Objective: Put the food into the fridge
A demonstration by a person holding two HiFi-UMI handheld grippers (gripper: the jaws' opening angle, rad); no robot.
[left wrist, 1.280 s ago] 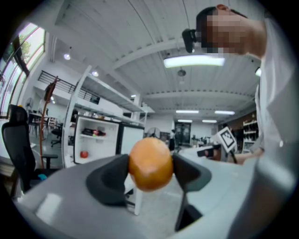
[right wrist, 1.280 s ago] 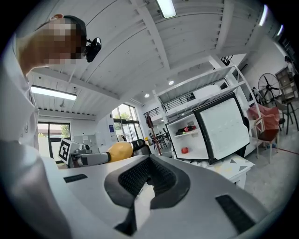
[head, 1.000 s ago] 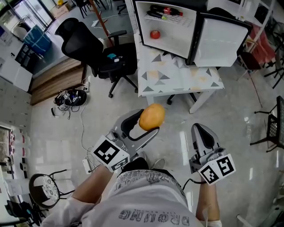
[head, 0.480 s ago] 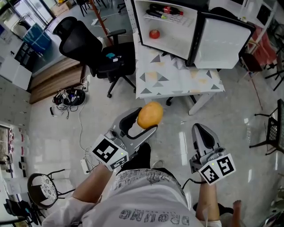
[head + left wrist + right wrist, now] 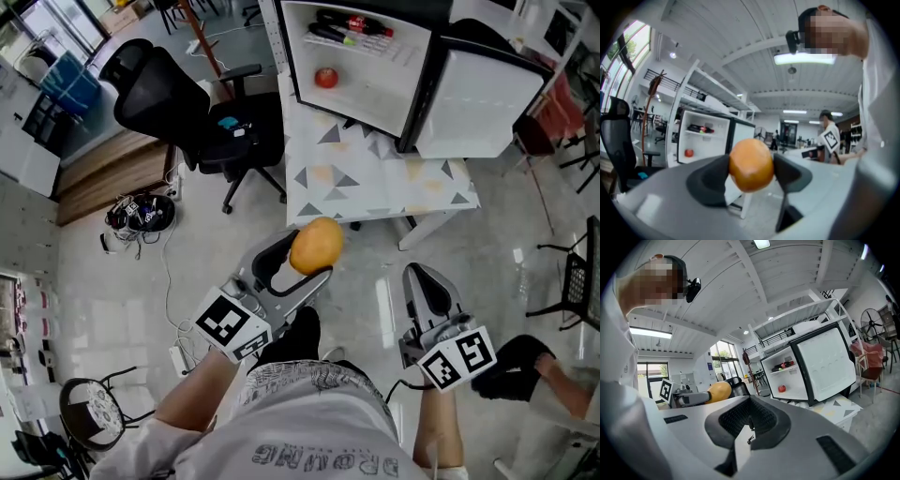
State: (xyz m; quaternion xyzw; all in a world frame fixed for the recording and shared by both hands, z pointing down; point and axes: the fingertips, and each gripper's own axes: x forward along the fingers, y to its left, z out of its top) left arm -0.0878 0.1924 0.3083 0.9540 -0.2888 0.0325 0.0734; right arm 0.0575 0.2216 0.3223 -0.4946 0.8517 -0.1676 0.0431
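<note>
An orange fruit [image 5: 316, 246] sits between the jaws of my left gripper [image 5: 304, 257], which is shut on it at waist height above the floor. In the left gripper view the orange [image 5: 751, 165] fills the gap between the two dark pads. Ahead, a small white fridge [image 5: 361, 89] stands on a triangle-patterned table [image 5: 375, 178], its door [image 5: 473, 98] swung open to the right. A red fruit [image 5: 325, 77] lies inside, with dark items [image 5: 352, 23] on the shelf above. My right gripper [image 5: 424, 278] hangs shut and holds nothing, to the right of the left one.
A black office chair [image 5: 202, 108] stands left of the table. A cable bundle [image 5: 141, 211] lies on the floor at left, with a round stool [image 5: 89, 408] at the lower left. Another person's leg and foot [image 5: 525, 366] show at the lower right. Black chairs [image 5: 577, 272] line the right edge.
The head view has drifted a little, so table and fridge sit slightly nearer. A person's leg has come in at the lower right. Both grippers keep their places and the orange stays held.
</note>
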